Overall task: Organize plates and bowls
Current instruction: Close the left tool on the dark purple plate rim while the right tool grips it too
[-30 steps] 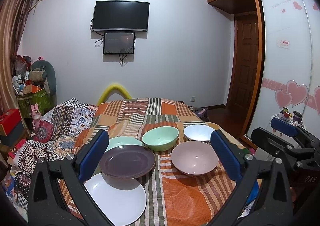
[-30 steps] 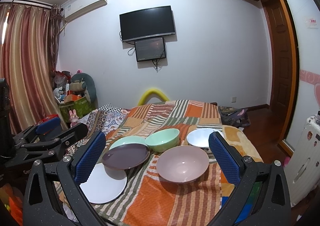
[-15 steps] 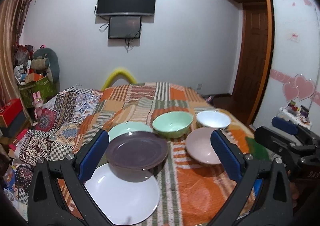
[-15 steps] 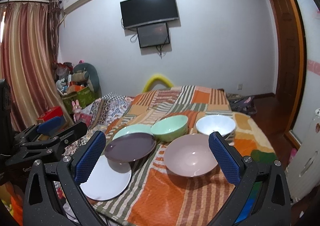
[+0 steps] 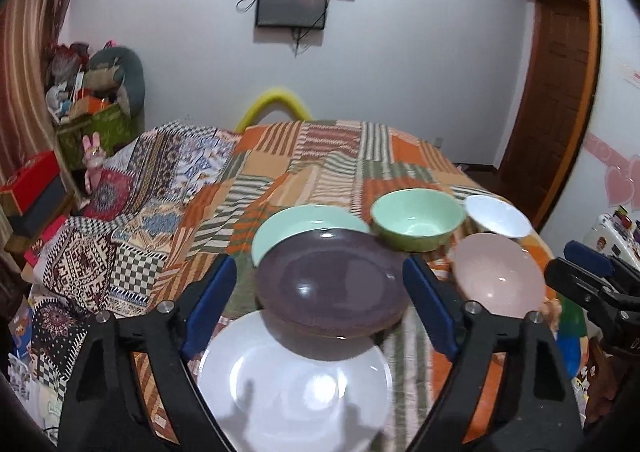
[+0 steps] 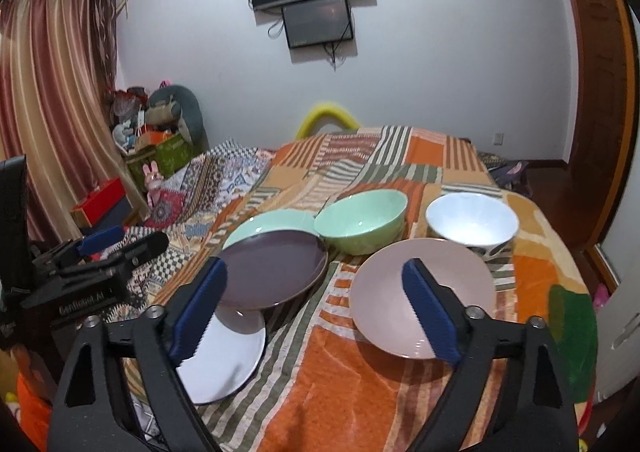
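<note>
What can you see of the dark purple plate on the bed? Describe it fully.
The dark purple plate is round, shallow and glossy, likely glazed ceramic, and empty. It sits raised and slightly tilted, overlapping the white plate in front and the pale green plate behind. Neither gripper touches it.

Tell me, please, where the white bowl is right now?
In the right wrist view the white bowl sits far right on the bedspread, beside the green bowl and just behind the pink bowl.
</note>
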Demonstrator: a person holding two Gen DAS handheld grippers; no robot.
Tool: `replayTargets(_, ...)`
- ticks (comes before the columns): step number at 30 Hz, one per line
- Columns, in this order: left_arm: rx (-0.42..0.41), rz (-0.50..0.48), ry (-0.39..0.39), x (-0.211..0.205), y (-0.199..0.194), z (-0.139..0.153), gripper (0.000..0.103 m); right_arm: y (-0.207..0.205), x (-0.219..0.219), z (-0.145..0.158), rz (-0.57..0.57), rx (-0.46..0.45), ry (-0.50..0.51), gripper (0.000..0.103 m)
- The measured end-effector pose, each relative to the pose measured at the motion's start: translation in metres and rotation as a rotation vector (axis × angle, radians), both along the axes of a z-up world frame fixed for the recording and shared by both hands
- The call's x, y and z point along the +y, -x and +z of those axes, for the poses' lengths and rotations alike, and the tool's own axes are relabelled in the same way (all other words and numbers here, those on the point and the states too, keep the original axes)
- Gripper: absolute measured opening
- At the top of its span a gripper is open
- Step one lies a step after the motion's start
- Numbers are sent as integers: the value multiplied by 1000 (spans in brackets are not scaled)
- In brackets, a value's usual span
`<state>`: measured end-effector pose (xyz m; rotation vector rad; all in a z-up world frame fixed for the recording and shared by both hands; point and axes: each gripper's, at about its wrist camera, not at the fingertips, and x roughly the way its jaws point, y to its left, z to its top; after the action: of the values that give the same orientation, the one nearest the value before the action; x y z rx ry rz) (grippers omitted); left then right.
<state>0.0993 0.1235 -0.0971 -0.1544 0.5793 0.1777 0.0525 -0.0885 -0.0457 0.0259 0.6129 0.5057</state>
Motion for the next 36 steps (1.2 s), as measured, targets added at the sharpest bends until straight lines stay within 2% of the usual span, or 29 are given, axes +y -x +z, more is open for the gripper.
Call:
replayTargets(6,91,26,36,44,-31,-24,73,-21,19,-14,35,68,10,64)
replayTargets(10,162,10,68,65,-52,-44,64,-35,31,-24,53,99,30,58)
replayTargets(14,233,-6,136,84,-73,-69,51,-50,43,-35,72,143,49,53)
replayTargets(18,277,-19,172,91,-88,-86,45,-67,53,-45,79,183,79,46)
replayTargets(25,299,-45,189,91,-101,-102,41,-93,67,-64,79,260,126,33)
replayTargets(36,342,-71,235,98,-115,-123,28,-114,81,-88,81,354,192,31)
